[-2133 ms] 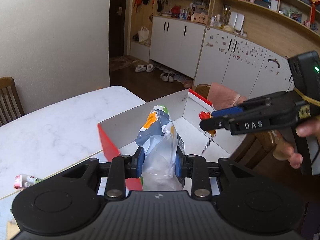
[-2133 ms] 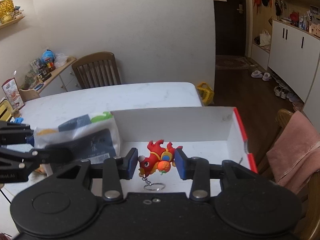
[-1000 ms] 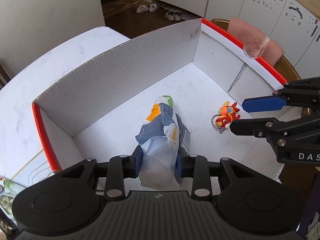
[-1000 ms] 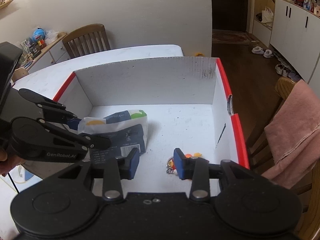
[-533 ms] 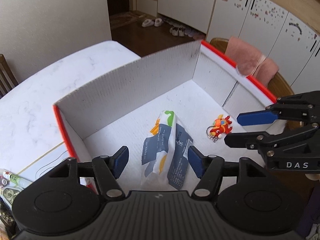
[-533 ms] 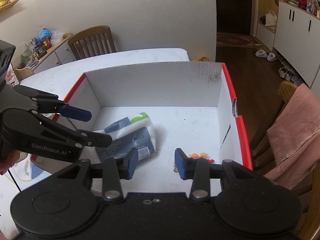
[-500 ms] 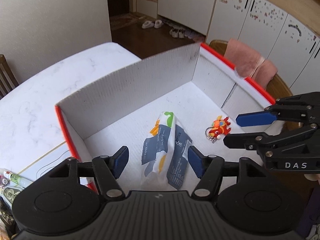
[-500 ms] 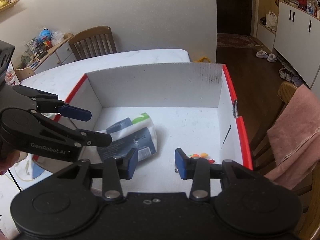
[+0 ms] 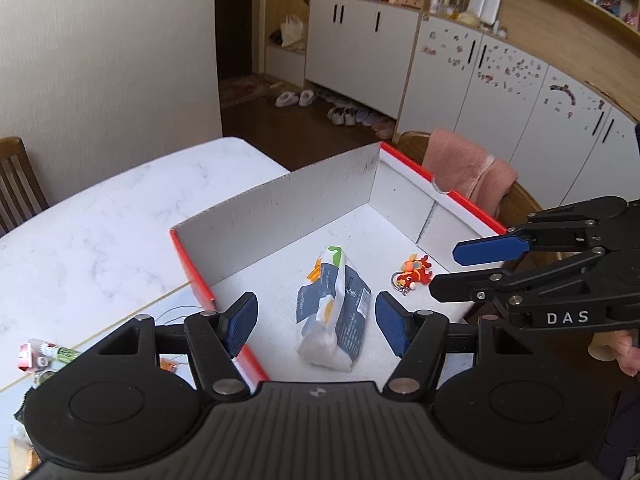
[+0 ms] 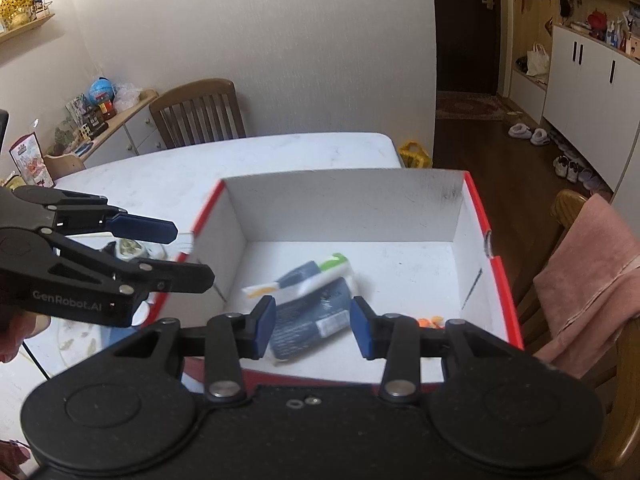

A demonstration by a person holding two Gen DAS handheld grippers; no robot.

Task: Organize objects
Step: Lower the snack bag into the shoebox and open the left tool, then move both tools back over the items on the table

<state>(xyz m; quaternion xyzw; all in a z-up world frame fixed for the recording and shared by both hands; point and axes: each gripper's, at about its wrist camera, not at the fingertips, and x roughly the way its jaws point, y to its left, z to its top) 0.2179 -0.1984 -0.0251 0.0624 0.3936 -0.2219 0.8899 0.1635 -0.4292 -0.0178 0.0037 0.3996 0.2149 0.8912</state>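
A white and navy snack bag (image 9: pixel 335 312) lies on the floor of the red-rimmed white box (image 9: pixel 280 200); it also shows in the right wrist view (image 10: pixel 308 300). A red dragon keychain (image 9: pixel 412 272) lies beside it, half hidden by a finger in the right wrist view (image 10: pixel 430 322). My left gripper (image 9: pixel 316 322) is open and empty above the box's near end. My right gripper (image 10: pixel 314 330) is open and empty above the box's near side; it also shows in the left wrist view (image 9: pixel 460 270).
The box (image 10: pixel 352 200) sits on a white marble table (image 9: pixel 92 240). Small packets (image 9: pixel 44 354) lie on the table left of the box. A chair with a pink towel (image 10: pixel 592 292) stands at the right. A wooden chair (image 10: pixel 200 114) stands at the far side.
Both grippers let go and opened: the keychain and then the snack bag now lie in the box. Both grippers have since risen and drawn back from the box.
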